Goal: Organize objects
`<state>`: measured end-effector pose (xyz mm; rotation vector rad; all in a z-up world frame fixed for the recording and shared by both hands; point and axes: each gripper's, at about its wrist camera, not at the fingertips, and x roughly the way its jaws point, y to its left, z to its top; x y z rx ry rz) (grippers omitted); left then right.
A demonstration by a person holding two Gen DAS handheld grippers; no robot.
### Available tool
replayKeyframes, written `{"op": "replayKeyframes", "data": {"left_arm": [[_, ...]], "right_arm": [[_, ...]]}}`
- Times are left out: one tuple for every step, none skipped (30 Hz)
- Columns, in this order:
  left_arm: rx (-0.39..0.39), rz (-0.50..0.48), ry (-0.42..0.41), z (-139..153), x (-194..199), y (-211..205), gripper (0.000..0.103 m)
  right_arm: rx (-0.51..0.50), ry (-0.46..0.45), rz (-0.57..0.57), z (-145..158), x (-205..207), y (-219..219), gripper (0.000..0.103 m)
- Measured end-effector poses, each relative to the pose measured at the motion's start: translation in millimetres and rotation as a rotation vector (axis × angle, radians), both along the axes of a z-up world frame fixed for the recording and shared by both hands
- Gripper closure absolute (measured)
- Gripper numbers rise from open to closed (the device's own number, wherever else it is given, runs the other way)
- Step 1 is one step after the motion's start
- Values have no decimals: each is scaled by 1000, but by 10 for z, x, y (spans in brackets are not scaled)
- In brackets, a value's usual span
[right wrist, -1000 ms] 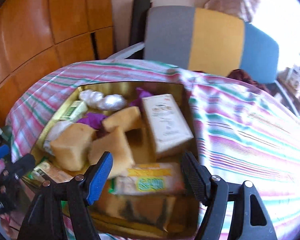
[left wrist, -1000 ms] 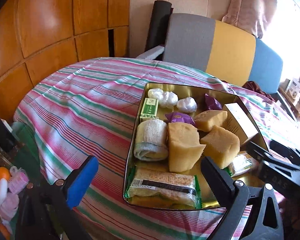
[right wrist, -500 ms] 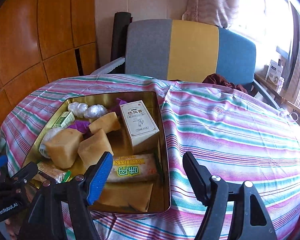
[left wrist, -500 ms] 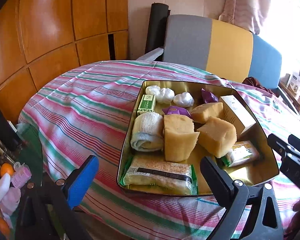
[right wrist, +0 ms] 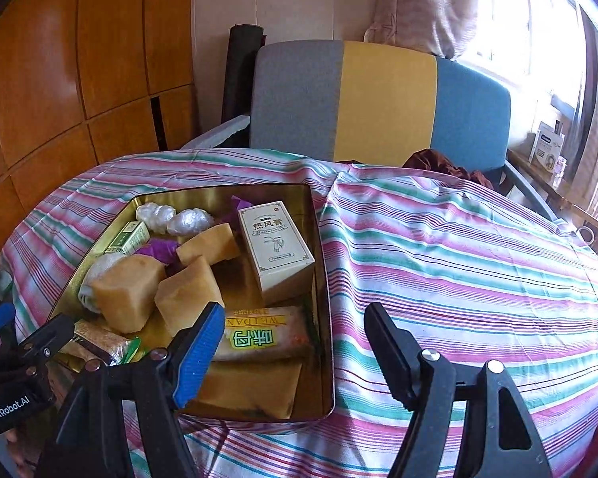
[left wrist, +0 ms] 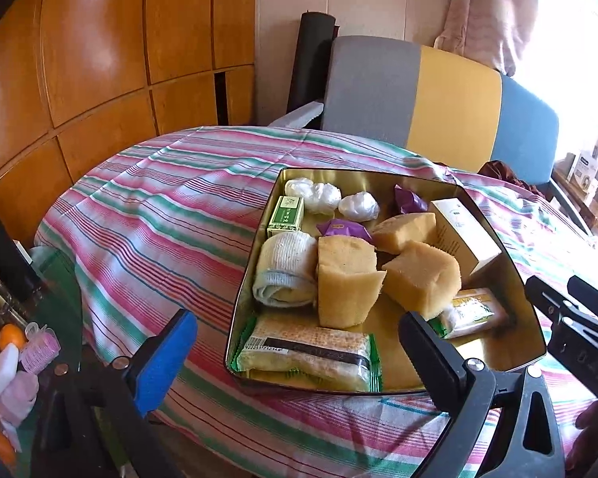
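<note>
Both your grippers have pulled back since a second ago, so the gold tin (left wrist: 255,263) now shows whole on the striped surface (left wrist: 147,231). Left gripper (left wrist: 299,352) hovers short of the tin's near edge, fingers apart, nothing between them. Right gripper (right wrist: 295,344) hangs over the tin's near right corner, fingers wide, gripping nothing. Inside the tin: three sponge blocks (left wrist: 347,279), rolled sock (left wrist: 287,271), cream box (right wrist: 275,247), cracker pack (left wrist: 307,354), yellow snack pack (right wrist: 259,334).
</note>
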<state>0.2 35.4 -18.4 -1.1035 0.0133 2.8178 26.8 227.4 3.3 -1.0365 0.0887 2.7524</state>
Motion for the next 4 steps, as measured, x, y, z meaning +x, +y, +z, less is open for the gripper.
{"op": "replayKeyframes", "data": {"left_arm": [[2, 2, -2, -1, -2, -1, 1], [3, 5, -4, 0, -7, -4, 1], [3, 8, -4, 1, -10, -6, 1], [0, 8, -2, 3, -12, -3, 1]], "right_arm": [[0, -1, 3, -5, -4, -12, 29], [1, -2, 6, -9, -7, -22, 29], [1, -3, 9, -12, -8, -29, 29], [1, -4, 10, -15, -9, -33, 29]]}}
